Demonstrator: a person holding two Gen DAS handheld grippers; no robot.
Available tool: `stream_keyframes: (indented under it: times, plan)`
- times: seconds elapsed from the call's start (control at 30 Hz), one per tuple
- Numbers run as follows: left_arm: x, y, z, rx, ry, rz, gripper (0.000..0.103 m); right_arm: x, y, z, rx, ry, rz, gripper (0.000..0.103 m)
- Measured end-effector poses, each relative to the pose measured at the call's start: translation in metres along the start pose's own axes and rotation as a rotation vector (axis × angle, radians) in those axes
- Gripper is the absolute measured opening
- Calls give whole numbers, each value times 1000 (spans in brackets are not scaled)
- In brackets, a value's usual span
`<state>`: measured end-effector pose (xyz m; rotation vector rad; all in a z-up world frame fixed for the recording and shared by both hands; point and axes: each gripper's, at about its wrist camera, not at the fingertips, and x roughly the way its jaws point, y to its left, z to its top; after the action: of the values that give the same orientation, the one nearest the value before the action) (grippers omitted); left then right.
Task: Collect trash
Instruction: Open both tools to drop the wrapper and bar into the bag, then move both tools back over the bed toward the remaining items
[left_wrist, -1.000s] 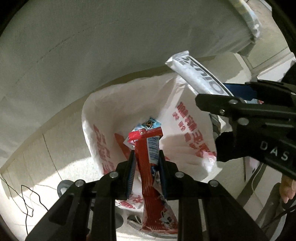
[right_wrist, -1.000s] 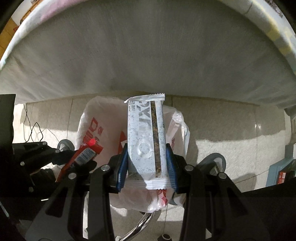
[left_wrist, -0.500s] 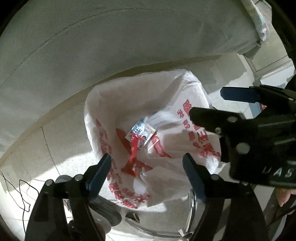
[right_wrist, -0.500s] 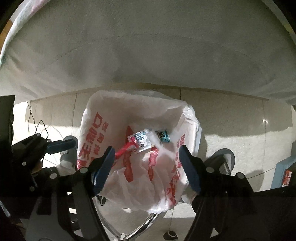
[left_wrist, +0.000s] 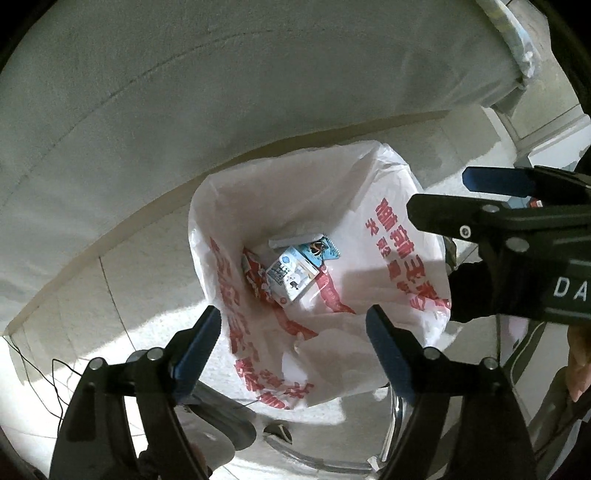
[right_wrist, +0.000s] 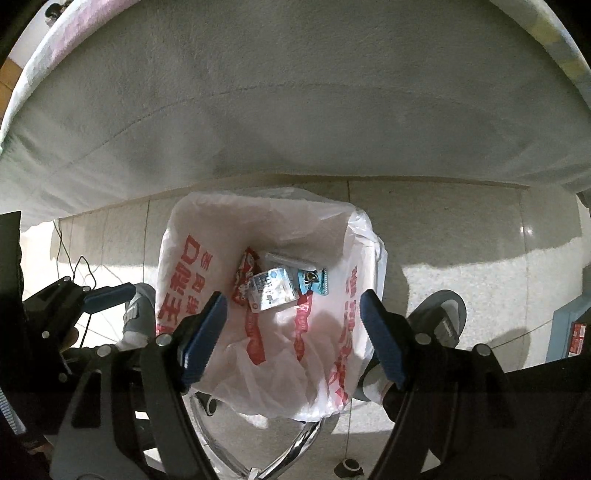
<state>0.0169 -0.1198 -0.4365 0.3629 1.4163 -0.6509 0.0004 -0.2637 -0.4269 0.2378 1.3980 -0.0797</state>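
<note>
A bed (right_wrist: 295, 110) overhangs the far side of the bag (right_wrist: 207, 221); wrappers (right_wrist: 273, 286) lie at its bottom. Both grippers, left (left_wrist: 293, 341) and right (right_wrist: 293, 328), point down over it, jaws just released and empty.

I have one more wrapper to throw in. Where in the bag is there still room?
The white bag has bare plastic nearest the camera, below the wrappers, and along its side walls. It is crowded at the bottom middle, where the red wrapper, the pale blue wrapper and the teal wrapper lie together.
</note>
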Motion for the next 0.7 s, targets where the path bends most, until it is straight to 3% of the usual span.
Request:
stream_keyframes:
  times: [0.43,0.7]
  plan:
    - [-14,-1,-2,12,-35,45,79,-12,1,-4,-2,-22,2,73]
    - [-36,-7,-2,35,-86,68,79,-37,2,-10,2,-65,29,79]
